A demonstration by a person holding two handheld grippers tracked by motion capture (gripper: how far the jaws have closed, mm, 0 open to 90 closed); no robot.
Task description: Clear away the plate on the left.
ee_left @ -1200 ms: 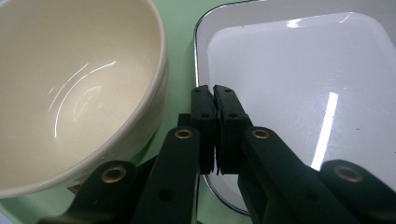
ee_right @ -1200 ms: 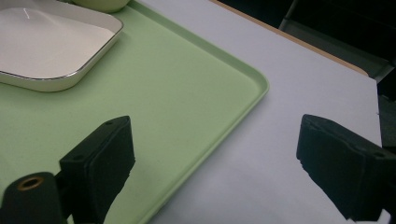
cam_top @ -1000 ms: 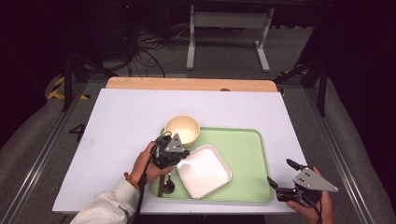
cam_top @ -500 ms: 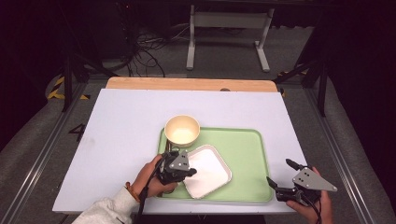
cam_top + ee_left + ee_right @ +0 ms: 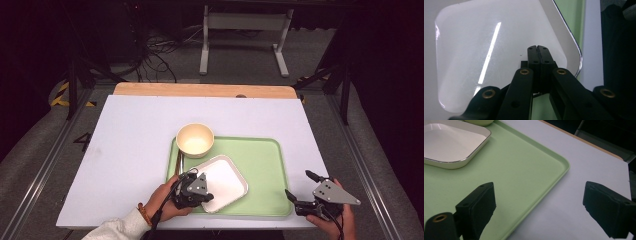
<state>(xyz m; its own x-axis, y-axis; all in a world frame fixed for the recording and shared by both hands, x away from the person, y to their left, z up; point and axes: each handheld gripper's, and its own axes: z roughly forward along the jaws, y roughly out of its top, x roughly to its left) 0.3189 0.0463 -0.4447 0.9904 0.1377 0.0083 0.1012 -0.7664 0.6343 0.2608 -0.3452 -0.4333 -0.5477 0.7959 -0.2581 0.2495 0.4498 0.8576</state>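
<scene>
Closed left tool [image 5: 196, 192] is hovering over the plate's near corner.
The plate [image 5: 222, 181] is sitting in the tray [image 5: 260, 165]; pushing down risks tipping it. The right tool [image 5: 304, 192], gaping empty, is idling beside the tray.

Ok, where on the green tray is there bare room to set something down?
The right half of the green tray is bare, between the white square plate and the tray's right rim. The left side is crowded: cream bowl, chopsticks, plate, and the left gripper.

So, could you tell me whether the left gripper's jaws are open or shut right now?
Shut. In the left gripper view the left gripper has its two black pads pressed together with nothing between them, over the white square plate.
</scene>
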